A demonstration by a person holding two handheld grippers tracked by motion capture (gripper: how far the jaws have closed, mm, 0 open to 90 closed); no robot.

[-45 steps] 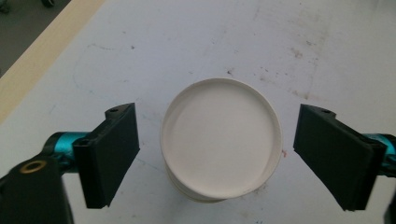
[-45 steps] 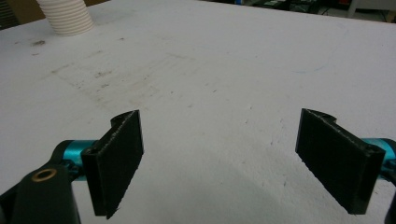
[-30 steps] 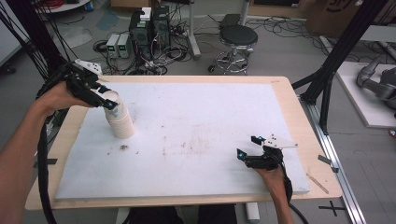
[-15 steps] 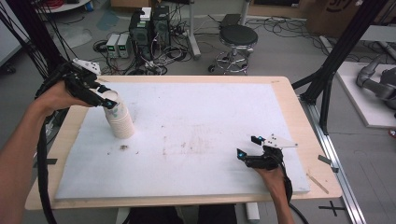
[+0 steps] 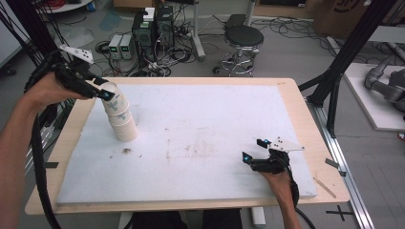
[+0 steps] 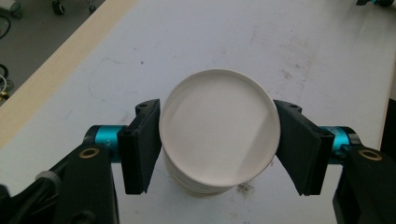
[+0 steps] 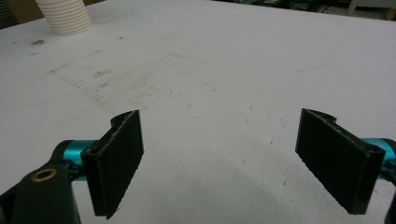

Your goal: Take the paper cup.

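Where the left gripper reaches in over the table's left side, its two black jaws press against opposite sides of the top cup, gripping it just below the round white base that faces the camera in the left gripper view. That cup is upside down and caps a stack of cups, which leans a little and stands on the white mat near its left edge; in the left gripper view the lower cups peek out beneath the top one. A small dark smudge lies on the mat just in front of the stack. The mat covers most of the wooden table. The right gripper rests low over the mat's near right part, well apart from the stack, its jaws spread wide with nothing between them; in the right gripper view the ribbed bottom of the stack shows at the upper left corner. Behind the table, a round stool and electronic boxes with cables sit on the floor.
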